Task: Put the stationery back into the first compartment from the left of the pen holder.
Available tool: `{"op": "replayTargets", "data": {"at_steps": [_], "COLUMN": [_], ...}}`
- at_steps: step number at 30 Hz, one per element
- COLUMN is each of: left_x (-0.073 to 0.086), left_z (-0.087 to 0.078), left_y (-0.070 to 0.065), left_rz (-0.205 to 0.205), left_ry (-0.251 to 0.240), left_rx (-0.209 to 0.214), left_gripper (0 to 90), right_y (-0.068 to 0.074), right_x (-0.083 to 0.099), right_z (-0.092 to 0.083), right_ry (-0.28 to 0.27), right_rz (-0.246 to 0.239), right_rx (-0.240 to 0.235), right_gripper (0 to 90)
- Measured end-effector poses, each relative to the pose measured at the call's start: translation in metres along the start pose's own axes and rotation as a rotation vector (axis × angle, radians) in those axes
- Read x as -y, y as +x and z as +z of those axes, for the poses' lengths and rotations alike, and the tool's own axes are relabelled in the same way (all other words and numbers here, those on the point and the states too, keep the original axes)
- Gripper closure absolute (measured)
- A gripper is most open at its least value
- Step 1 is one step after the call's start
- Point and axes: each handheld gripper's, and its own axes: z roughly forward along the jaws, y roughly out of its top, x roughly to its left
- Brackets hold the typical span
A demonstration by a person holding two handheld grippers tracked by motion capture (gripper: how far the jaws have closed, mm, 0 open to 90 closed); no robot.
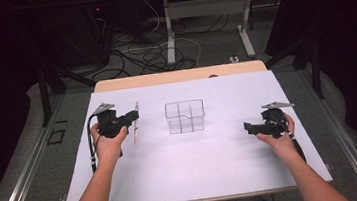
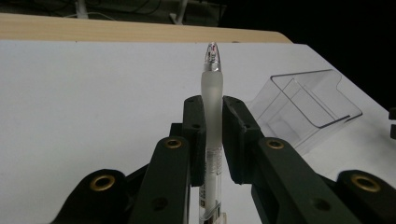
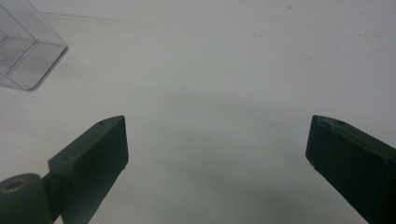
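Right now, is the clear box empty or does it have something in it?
Empty. The clear box stands on the table with nothing in its compartments; the pen is outside it, clamped in the left gripper.

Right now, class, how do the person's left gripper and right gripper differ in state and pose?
The left gripper is shut on a clear pen, while the right gripper stands wide open with nothing between its jaws. The left gripper sits left of the clear divided box; the right gripper sits to the box's right. Both are black, hand-held, and above the white table.

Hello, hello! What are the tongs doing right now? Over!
Left tongs shut on a frosted clear plastic pen. Right tongs open, nothing between them. Clear plastic divided box mid-table, path clear.
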Motion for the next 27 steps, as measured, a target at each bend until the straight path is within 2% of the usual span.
{"op": "replayTargets", "data": {"at_steps": [4,12,16,22,27], "left_x": [-0.001,-0.010,-0.019,-0.036,-0.049], "left_z": [-0.002,-0.002,0.001,0.004,0.006], "left_y": [-0.002,-0.011,-0.020,-0.034,-0.043], "left_rz": [-0.015,-0.006,0.005,0.041,0.045], "left_ry": [-0.035,-0.078,-0.097,-0.120,-0.138], "left_rx": [0.002,0.006,0.014,0.024,0.034], "left_gripper": [80.2,80.2,80.2,80.2,80.2], "right_y": [0.000,0.002,0.003,0.005,0.004], "right_x": [0.000,-0.001,-0.002,-0.003,-0.002], "right_z": [-0.001,-0.001,-0.002,-0.002,-0.002], "right_ry": [-0.002,-0.007,-0.012,-0.012,-0.012], "right_rz": [0.008,0.008,0.012,0.005,0.011], "right_rx": [-0.001,0.000,0.000,-0.001,-0.005], "right_gripper": [5.3,5.3,5.3,5.3,5.3]}}
